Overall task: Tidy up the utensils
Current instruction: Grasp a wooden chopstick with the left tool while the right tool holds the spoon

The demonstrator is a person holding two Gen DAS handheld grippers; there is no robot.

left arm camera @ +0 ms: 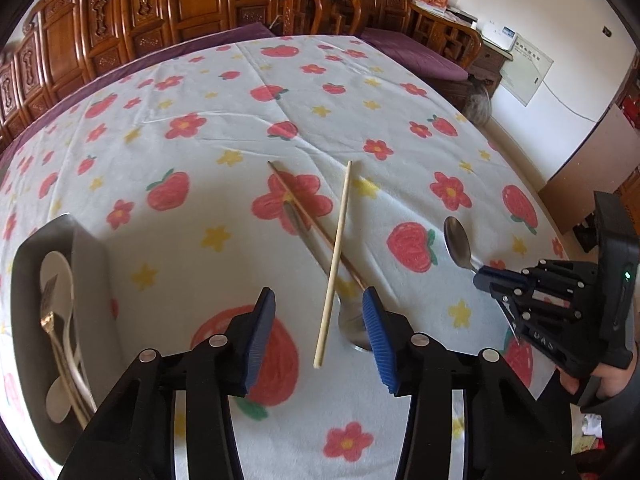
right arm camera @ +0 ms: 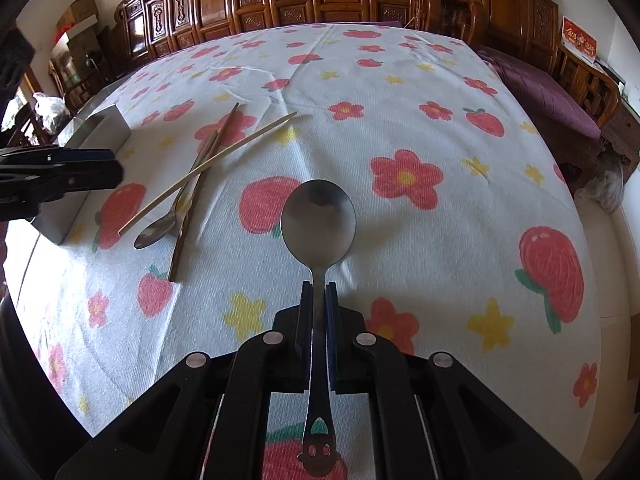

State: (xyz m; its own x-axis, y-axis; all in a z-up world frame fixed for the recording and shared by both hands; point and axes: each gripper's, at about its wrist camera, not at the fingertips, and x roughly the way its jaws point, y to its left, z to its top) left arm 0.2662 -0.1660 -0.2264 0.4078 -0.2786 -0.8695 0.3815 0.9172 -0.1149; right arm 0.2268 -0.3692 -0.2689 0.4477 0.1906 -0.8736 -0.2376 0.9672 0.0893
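Above the bench's right side, a steel spoon (right arm camera: 318, 224) with a smiley-face cutout on its handle end sits clamped by the neck in the right gripper (right arm camera: 319, 292), jaws closed on it. Nearer the left edge, crossed chopsticks (left arm camera: 334, 264) and a second spoon (right arm camera: 160, 229) lie beside a grey tray (left arm camera: 24, 280) holding a fork (left arm camera: 48, 312). Left gripper (left arm camera: 318, 336) jaws gape wide, empty. "DAS" shows on the right gripper's body.

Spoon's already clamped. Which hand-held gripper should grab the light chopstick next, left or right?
Left. The left hand-held gripper is open, with the light chopstick lying between its fingers. The right hand-held gripper is shut on the spoon, off to the side of the pile.
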